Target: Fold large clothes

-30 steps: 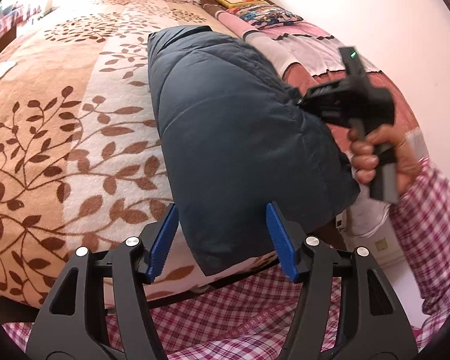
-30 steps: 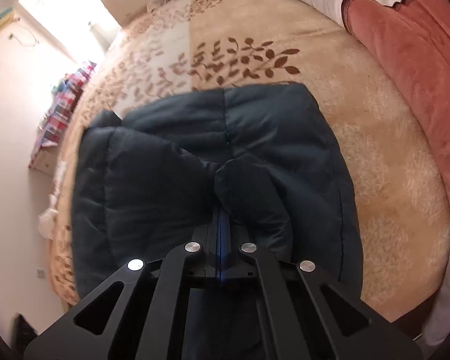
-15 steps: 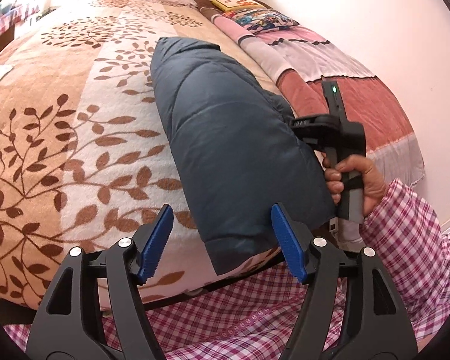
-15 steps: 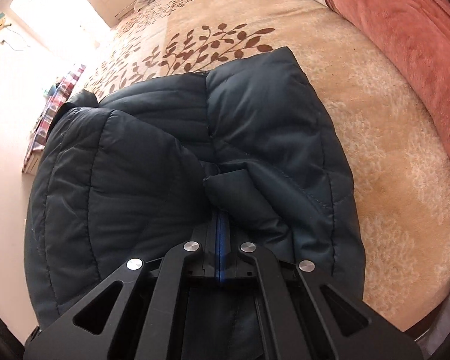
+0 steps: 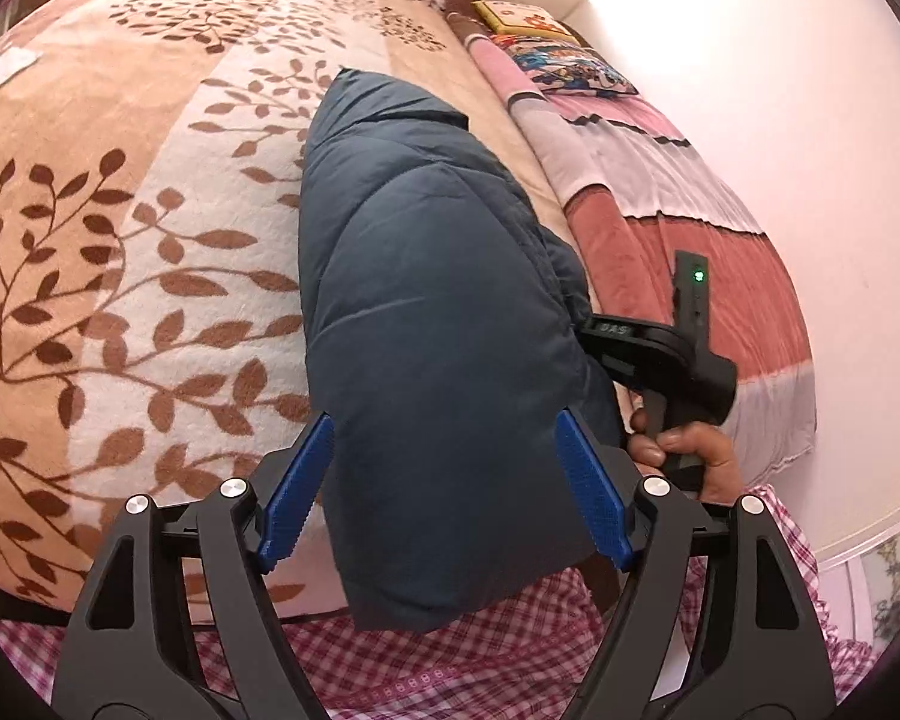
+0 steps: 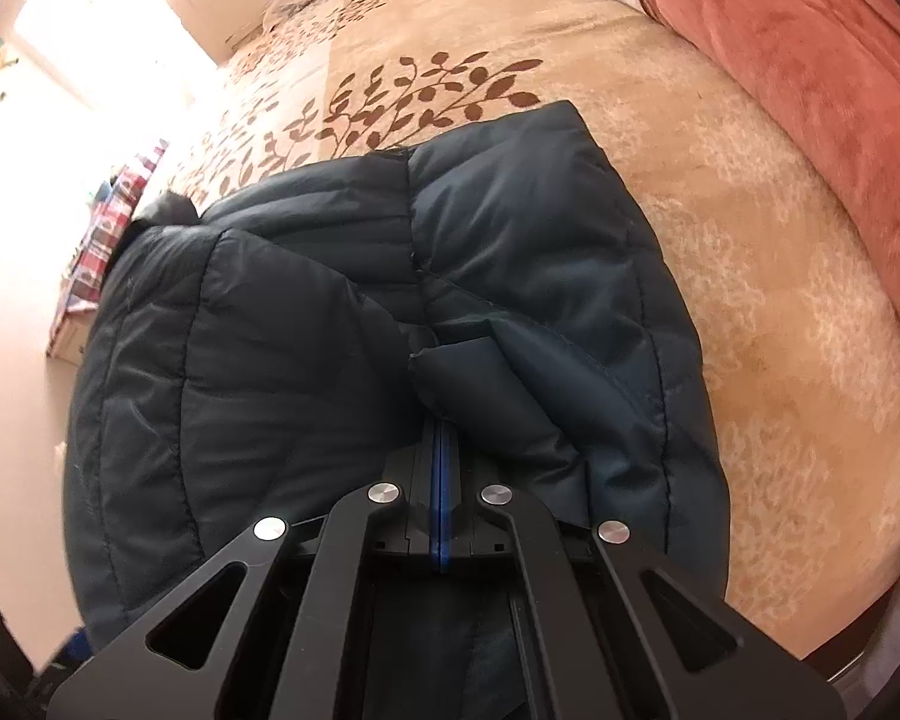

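A dark navy puffer jacket (image 5: 432, 312) lies on the bed, its near end hanging over the front edge. My left gripper (image 5: 444, 489) is open, its blue pads on either side of the jacket's near end without pinching it. My right gripper (image 6: 441, 450) is shut on a fold of the jacket (image 6: 342, 324) at its right side. The right gripper also shows in the left wrist view (image 5: 660, 360), held in a hand against the jacket's right edge.
The bed has a beige blanket with brown leaves (image 5: 120, 228). A pink, white and red quilt (image 5: 678, 228) lies along the right wall side, with colourful pillows (image 5: 564, 66) at the head. My checked sleeve (image 5: 450, 660) is below.
The jacket's raised right half has come down lower and toward the bed's front edge with my right gripper. My left gripper has closed in on the jacket's near end.
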`<state>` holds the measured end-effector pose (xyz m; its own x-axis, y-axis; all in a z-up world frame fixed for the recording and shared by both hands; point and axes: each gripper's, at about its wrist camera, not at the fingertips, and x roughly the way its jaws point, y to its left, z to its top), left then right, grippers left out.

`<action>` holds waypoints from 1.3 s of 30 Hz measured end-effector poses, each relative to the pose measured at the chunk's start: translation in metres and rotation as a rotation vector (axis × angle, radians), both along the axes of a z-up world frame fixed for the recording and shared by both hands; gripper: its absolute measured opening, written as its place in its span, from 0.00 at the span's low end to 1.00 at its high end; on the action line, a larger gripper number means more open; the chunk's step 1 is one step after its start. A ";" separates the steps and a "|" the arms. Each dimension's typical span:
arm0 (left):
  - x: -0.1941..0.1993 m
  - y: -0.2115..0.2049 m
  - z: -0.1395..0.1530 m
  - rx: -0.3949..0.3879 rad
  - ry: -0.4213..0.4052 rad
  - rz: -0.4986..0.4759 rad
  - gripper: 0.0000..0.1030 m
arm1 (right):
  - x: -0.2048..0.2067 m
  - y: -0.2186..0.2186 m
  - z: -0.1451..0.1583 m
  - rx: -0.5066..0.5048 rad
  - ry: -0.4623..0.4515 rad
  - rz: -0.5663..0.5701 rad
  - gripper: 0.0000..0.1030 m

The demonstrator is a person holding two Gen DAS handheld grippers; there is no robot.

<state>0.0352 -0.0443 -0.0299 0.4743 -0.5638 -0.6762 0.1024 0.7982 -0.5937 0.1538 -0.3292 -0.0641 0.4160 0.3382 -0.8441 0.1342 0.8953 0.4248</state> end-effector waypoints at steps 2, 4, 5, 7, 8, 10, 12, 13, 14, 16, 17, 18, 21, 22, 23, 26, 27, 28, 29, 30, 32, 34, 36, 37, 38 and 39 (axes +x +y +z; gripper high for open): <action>0.002 -0.004 -0.004 0.031 0.018 -0.011 0.73 | -0.001 -0.001 0.003 0.009 0.000 -0.004 0.00; 0.003 -0.006 -0.007 0.048 0.030 -0.019 0.73 | -0.002 0.001 0.008 0.000 -0.006 0.005 0.00; 0.003 -0.006 -0.007 0.055 0.031 -0.019 0.73 | -0.002 0.002 0.009 -0.003 -0.008 0.007 0.00; 0.005 -0.006 -0.009 0.064 0.037 -0.017 0.73 | -0.004 0.002 0.013 0.006 -0.011 0.004 0.00; 0.005 -0.006 -0.009 0.063 0.042 -0.015 0.74 | -0.005 0.001 0.015 0.016 -0.013 0.002 0.00; 0.007 -0.004 -0.012 0.063 0.054 -0.007 0.74 | -0.007 -0.001 0.020 0.051 -0.022 -0.001 0.00; 0.008 -0.004 -0.014 0.063 0.057 -0.005 0.74 | -0.011 -0.003 0.026 0.072 -0.037 0.007 0.06; 0.009 -0.004 -0.014 0.063 0.057 -0.005 0.74 | -0.013 -0.003 0.028 0.077 -0.044 0.013 0.12; 0.009 -0.004 -0.014 0.065 0.056 -0.005 0.75 | -0.016 -0.004 0.032 0.084 -0.057 0.021 0.16; 0.010 -0.005 -0.015 0.067 0.057 -0.007 0.75 | -0.019 -0.003 0.037 0.097 -0.076 0.032 0.33; 0.010 -0.005 -0.015 0.069 0.057 -0.007 0.76 | -0.022 -0.002 0.040 0.102 -0.087 0.036 0.36; 0.010 -0.005 -0.016 0.071 0.059 -0.008 0.76 | -0.026 -0.001 0.044 0.102 -0.100 0.041 0.41; 0.011 -0.005 -0.016 0.071 0.062 -0.007 0.76 | -0.035 0.000 0.053 0.092 -0.124 0.044 0.44; 0.012 -0.004 -0.017 0.070 0.063 -0.006 0.76 | -0.039 -0.001 0.056 0.097 -0.129 0.042 0.48; 0.011 -0.004 -0.017 0.069 0.063 -0.006 0.76 | -0.045 -0.005 0.060 0.111 -0.143 0.038 0.49; 0.011 -0.004 -0.016 0.072 0.062 -0.008 0.76 | -0.060 -0.017 0.068 0.121 -0.167 0.015 0.53; 0.011 -0.004 -0.016 0.072 0.063 -0.008 0.76 | -0.067 -0.024 0.069 0.118 -0.171 -0.001 0.57; 0.012 -0.004 -0.016 0.072 0.063 -0.008 0.77 | -0.071 -0.031 0.069 0.112 -0.173 -0.026 0.60; 0.012 -0.004 -0.016 0.074 0.062 -0.009 0.77 | -0.074 -0.036 0.069 0.110 -0.173 -0.038 0.61; 0.012 -0.005 -0.016 0.075 0.062 -0.009 0.77 | -0.078 -0.043 0.068 0.107 -0.168 -0.059 0.66; 0.013 -0.005 -0.015 0.077 0.062 -0.010 0.78 | -0.081 -0.050 0.064 0.097 -0.155 -0.078 0.74; 0.014 -0.005 -0.015 0.075 0.066 -0.009 0.78 | -0.082 -0.055 0.057 0.092 -0.129 -0.098 0.79; 0.015 -0.006 -0.014 0.074 0.068 -0.006 0.78 | -0.081 -0.055 0.049 0.116 -0.093 -0.099 0.80; 0.015 -0.006 -0.014 0.074 0.067 -0.006 0.78 | -0.080 -0.054 0.046 0.125 -0.082 -0.088 0.81; 0.015 -0.007 -0.014 0.075 0.066 -0.007 0.78 | -0.079 -0.053 0.044 0.127 -0.074 -0.082 0.82; 0.016 -0.007 -0.013 0.076 0.063 -0.008 0.78 | -0.078 -0.052 0.042 0.131 -0.068 -0.075 0.82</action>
